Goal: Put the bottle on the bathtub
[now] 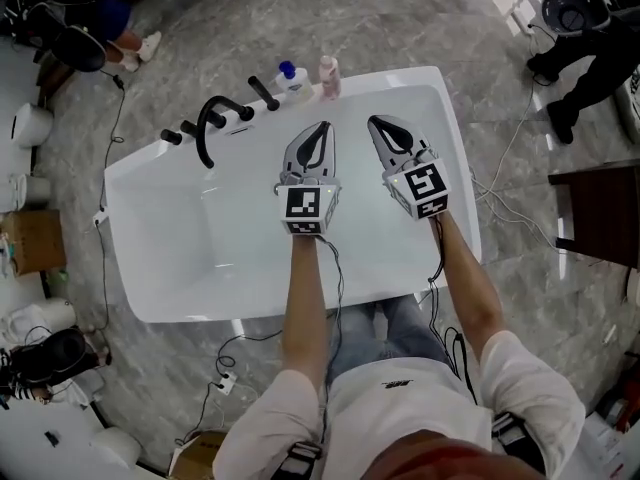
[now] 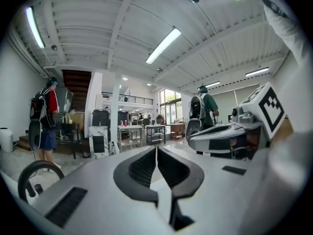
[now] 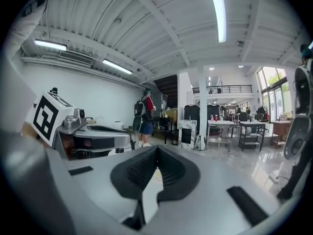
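Two bottles stand on the far rim of the white bathtub (image 1: 452, 158): a white one with a blue cap (image 1: 291, 78) and a pink one (image 1: 329, 76). My left gripper (image 1: 321, 128) hovers over the tub's middle, shut, with nothing in it. Just to its right my right gripper (image 1: 378, 124) is held the same way, shut and empty. Both point toward the bottles and stay short of them. In the left gripper view the jaws (image 2: 156, 149) meet at their tips; the right gripper view shows its jaws (image 3: 157, 149) closed too. Neither gripper view shows a bottle.
A black curved faucet (image 1: 210, 126) with black knobs stands on the tub's far left rim. Cables trail over the marble floor around the tub. People stand at the far left (image 1: 108, 28) and far right (image 1: 585, 58). A dark table (image 1: 600, 213) stands to the right.
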Motion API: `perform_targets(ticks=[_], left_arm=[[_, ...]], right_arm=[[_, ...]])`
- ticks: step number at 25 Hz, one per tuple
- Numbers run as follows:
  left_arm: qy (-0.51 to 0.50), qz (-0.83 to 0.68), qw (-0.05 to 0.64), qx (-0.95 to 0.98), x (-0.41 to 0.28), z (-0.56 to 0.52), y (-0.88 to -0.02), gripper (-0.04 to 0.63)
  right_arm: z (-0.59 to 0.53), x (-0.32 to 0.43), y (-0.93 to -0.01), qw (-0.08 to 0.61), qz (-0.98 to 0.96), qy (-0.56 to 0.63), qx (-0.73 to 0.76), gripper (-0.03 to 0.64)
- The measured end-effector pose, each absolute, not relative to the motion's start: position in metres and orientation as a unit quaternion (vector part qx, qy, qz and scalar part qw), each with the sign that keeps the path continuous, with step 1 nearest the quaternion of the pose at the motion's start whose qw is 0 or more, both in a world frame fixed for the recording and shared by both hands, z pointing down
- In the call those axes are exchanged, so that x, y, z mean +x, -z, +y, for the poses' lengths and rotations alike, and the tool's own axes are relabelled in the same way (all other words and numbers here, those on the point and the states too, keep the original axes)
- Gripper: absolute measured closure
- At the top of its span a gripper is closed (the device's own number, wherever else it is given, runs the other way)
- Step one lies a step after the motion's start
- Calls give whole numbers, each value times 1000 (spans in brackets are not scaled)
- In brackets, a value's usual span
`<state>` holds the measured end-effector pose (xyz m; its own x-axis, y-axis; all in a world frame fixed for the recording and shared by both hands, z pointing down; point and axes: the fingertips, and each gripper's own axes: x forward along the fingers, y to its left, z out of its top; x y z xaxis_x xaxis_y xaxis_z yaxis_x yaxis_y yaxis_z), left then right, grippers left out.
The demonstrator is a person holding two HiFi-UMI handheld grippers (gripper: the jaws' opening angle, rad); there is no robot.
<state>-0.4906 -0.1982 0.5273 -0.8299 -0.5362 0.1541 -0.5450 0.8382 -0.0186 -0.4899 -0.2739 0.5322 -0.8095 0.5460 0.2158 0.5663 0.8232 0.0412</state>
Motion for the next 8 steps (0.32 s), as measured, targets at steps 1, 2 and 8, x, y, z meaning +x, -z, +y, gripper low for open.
perform_targets(ticks=[1,2,8], left_arm=[[-31,-956,70,283,-483,-197,-518,584],[-31,-956,70,283,-475,-194,-508,584],[-19,-957,66,283,-423,-177,-439,584]], right_arm=[[-273,-482,-522,95,-950,52,-294,623],[-271,-473,-512,94,-950,50,-294,623],[-254,-421,-440,91,-951,58,-291,623]])
